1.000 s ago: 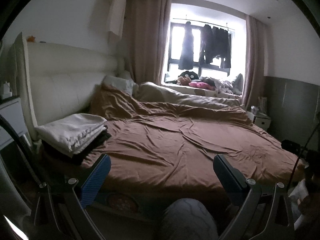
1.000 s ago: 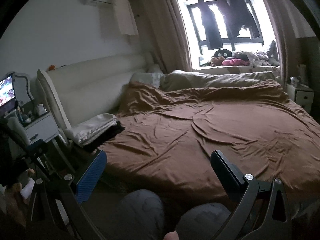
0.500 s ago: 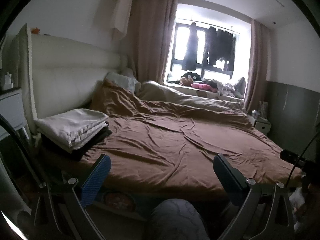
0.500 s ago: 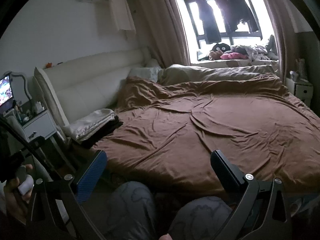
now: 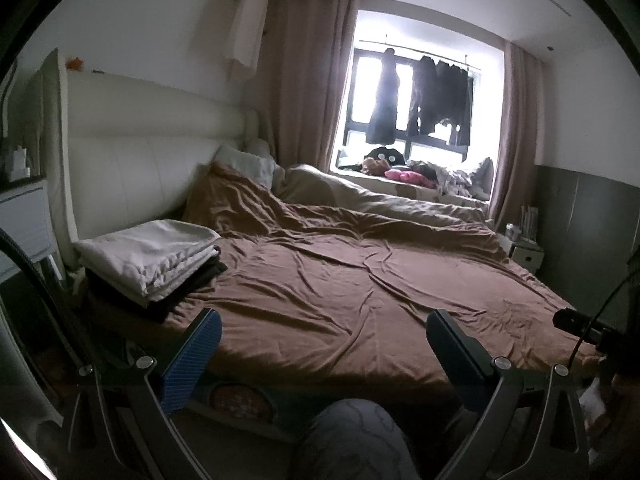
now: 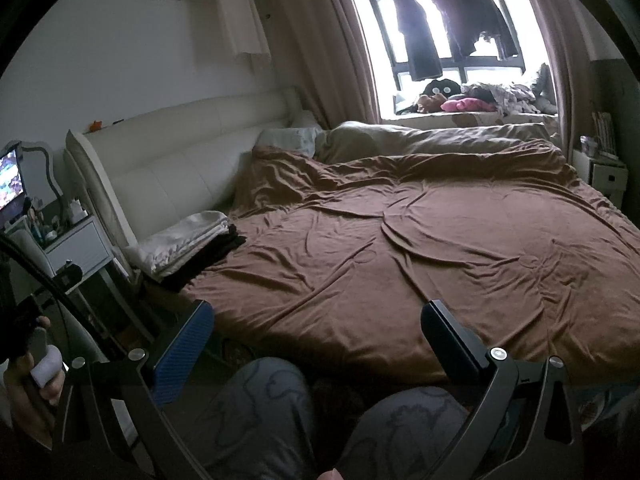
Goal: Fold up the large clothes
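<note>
Left gripper [image 5: 320, 344]: fingers spread wide, nothing between them, held low at the near edge of the bed and aimed across it. Right gripper [image 6: 316, 334]: likewise spread and empty, aimed the same way from slightly further right.

Bed [image 5: 360, 292]: covered by a wrinkled brown sheet [image 6: 420, 240]; its near edge is partly hidden behind both sets of fingers and the person's knees [image 6: 280, 412] in grey patterned trousers, cut off by the lower frame.

Headboard [image 5: 140, 168]: pale, padded, along the left side.

Duvet [image 6: 432, 136]: beige, bunched along the far side below the window; what lies under it cannot be made out.

Window [image 5: 416, 120]: strongly backlit; dark garments [image 5: 440, 100] hang on a rail across it as silhouettes, detail lost. A jumble of soft items on the sill is too small to sort.

Folded clothes [image 5: 152, 256]: a stack at the near left corner of the bed, beside the headboard; pale pieces on top, dark ones beneath, number unclear.

Bedside cabinet [image 6: 76, 244]: white, left of the bed, its top cluttered and indistinct.

Hand [image 6: 34, 376]: at the left edge of the right view, gripping a handle, mostly cropped and dim.
</note>
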Action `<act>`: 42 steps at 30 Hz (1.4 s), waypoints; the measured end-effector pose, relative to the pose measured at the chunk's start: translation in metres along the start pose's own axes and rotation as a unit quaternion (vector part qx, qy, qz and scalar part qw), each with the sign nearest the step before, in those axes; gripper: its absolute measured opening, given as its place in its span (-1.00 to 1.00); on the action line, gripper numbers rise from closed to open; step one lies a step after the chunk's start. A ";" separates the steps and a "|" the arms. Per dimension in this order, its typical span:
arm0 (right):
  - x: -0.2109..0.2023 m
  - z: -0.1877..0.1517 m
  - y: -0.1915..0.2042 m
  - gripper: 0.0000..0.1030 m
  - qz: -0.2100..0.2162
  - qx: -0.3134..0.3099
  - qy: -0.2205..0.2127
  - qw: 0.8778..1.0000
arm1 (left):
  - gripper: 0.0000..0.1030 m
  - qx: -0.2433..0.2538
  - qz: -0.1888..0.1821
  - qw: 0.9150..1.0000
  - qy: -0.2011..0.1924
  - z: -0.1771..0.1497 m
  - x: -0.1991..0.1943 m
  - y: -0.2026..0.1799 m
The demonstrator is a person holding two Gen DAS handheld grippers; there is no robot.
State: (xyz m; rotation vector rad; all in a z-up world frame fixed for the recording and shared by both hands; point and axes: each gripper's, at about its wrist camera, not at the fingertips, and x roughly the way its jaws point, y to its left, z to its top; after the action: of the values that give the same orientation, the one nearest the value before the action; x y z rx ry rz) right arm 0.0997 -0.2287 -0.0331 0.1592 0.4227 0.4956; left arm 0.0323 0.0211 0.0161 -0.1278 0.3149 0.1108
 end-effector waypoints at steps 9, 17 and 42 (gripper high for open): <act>-0.003 -0.001 0.000 1.00 0.002 -0.002 0.000 1.000 | 0.99 0.003 -0.002 1.000 -0.002 0.002 -0.001 0.000; -0.005 -0.002 0.000 1.00 0.002 -0.001 -0.002 1.000 | 0.99 0.006 0.002 1.000 0.001 0.002 -0.003 -0.004; -0.006 -0.001 0.001 1.00 0.008 0.002 0.000 1.000 | 0.99 0.013 -0.001 1.000 0.002 0.005 -0.007 -0.009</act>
State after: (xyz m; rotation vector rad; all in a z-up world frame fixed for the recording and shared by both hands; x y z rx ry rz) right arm 0.0944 -0.2301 -0.0314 0.1659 0.4226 0.5103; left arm 0.0284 0.0126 0.0235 -0.1032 0.3193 0.1037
